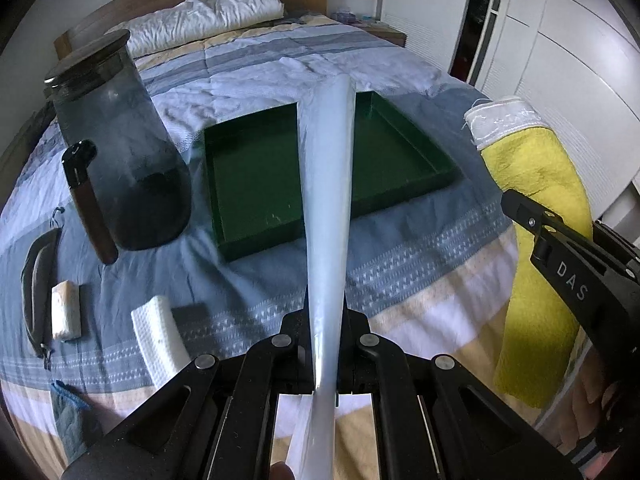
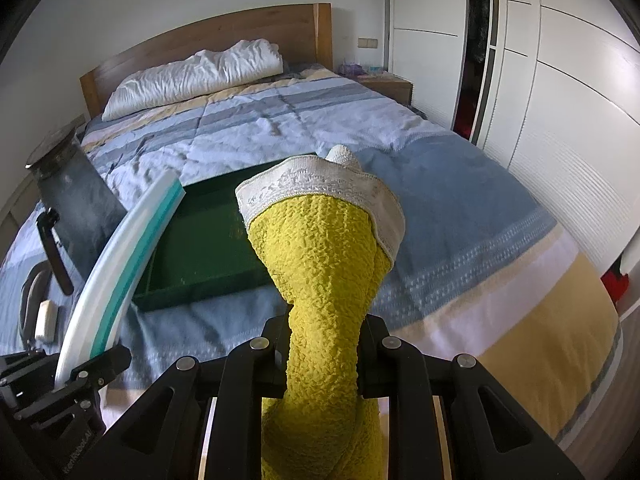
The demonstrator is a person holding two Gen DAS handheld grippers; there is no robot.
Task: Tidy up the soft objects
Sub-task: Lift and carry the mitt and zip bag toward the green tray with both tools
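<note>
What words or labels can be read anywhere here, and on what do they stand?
"DAS": white letters on the black body of the right gripper, seen from the left wrist.
Pale lettering along the body of the left gripper, low in the right wrist view: too blurred to read.
No writing shows on the towel, the tray or the jar.

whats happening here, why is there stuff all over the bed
A person is sorting soft things on a bed with a handheld claw in each hand. The left claw is shut on a thin white sheet with a teal edge, held up above the green tray. The right claw is shut on a yellow towel with a white lace trim. The tray holds nothing yet. A lidded glass jar stands left of it.
</note>
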